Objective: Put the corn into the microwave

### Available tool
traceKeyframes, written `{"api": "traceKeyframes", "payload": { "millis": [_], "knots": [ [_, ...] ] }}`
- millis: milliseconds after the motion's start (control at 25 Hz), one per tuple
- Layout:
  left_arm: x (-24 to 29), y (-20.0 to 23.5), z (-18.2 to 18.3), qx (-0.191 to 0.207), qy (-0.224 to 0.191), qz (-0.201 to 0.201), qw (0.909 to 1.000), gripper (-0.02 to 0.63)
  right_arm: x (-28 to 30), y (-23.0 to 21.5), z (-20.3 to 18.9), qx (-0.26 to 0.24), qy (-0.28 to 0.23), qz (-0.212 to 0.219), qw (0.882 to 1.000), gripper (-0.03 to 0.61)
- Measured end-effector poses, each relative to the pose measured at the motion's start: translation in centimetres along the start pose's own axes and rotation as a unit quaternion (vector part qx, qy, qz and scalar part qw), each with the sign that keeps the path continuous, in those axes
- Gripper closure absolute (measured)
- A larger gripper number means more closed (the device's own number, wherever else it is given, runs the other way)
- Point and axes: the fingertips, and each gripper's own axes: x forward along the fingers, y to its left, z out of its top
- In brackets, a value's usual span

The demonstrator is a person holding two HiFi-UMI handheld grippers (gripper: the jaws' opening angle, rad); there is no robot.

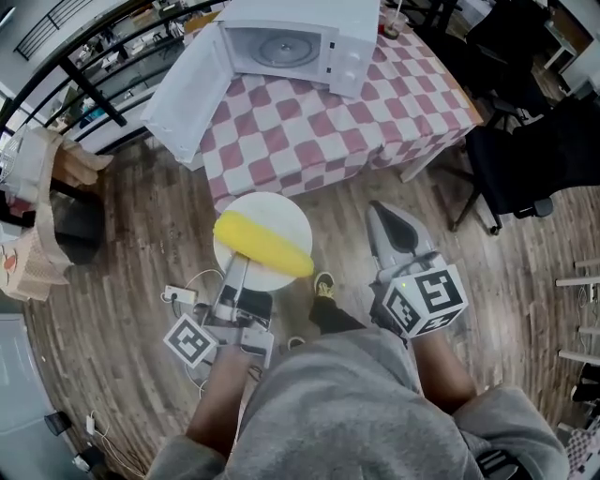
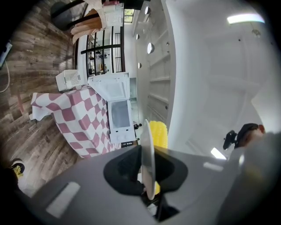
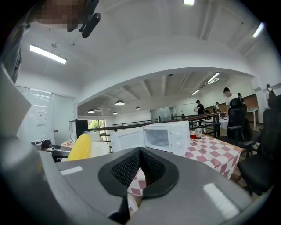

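1. The surface is a table draped in a red-and-white checked cloth. It stands on a brown wood-plank floor.
2. Black office chairs stand to the right of the surface. A black metal railing runs along the far left of the room.
3. A white microwave oven sits on the surface with its hinged door swung wide open to the left. A round glass turntable lies in its cavity.
4. A clear cup with a dark drink stands on the surface just beside the oven's right side.
5. A round white plate is held in the air above the floor, near the front edge of the surface. A yellow corn cob lies across the plate's near half.
6. The left tool is clamped on the plate's near rim, with its jaws almost together and only the rim between them.
7. The right tool has its jaws pressed together with nothing between them. It is to the right of the plate, apart from it, and points toward the surface.
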Motion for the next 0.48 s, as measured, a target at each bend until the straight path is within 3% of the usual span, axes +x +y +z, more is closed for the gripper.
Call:
{"api": "traceKeyframes", "payload": {
  "millis": [480],
  "knots": [
    [5.3,1.4,0.6,-0.003,-0.004,0.009,0.9999,0.581,2.5,-6.7,1.2,-0.037,0.014,-0.018,0.999,0.581]
  ]
}}
